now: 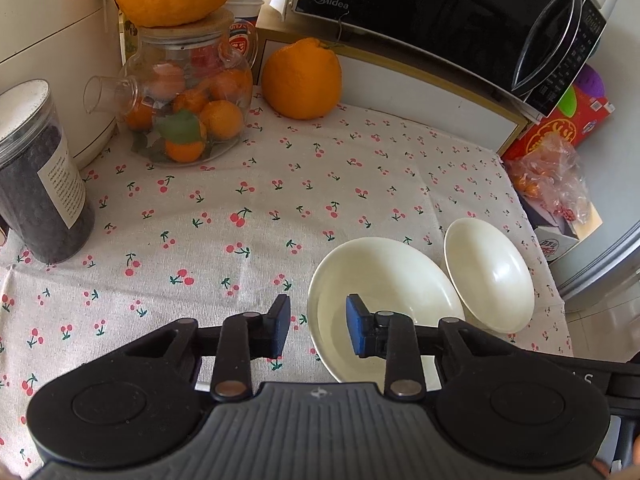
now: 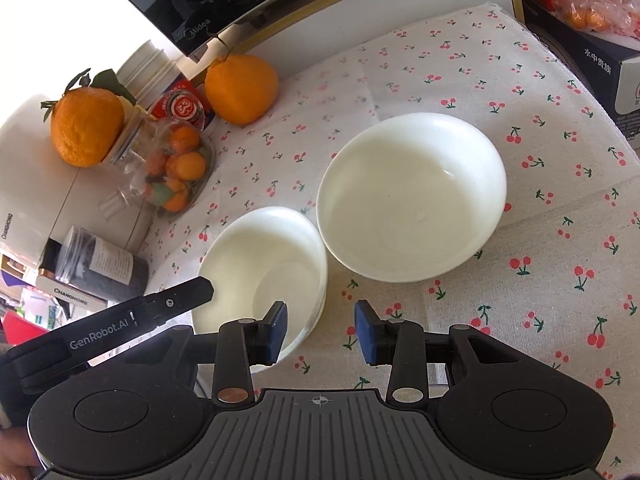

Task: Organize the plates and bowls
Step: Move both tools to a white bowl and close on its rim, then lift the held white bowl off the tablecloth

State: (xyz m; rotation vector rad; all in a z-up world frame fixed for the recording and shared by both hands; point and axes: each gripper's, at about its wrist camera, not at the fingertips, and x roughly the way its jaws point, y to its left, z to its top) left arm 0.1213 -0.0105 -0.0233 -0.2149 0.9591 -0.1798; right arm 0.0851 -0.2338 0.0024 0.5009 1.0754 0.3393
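Bowls: we see the smaller bowl (image 2: 260,276) just beside the larger bowl (image 2: 412,196) on the cherry-print cloth (image 2: 520,280). Our left gripper (image 1: 318,326) straddles the smaller bowl's near rim, fingers unclenched, pads not pressing it. Our right gripper (image 2: 320,330) hovers beside that bowl, fingers apart, grasping nothing.

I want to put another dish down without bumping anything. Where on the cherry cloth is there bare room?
The widest bare stretch of cloth lies between the dark jar, the glass teapot and the near bowl. A smaller patch sits right of the far bowl. The back left corner is crowded, and the two bowls nearly touch.
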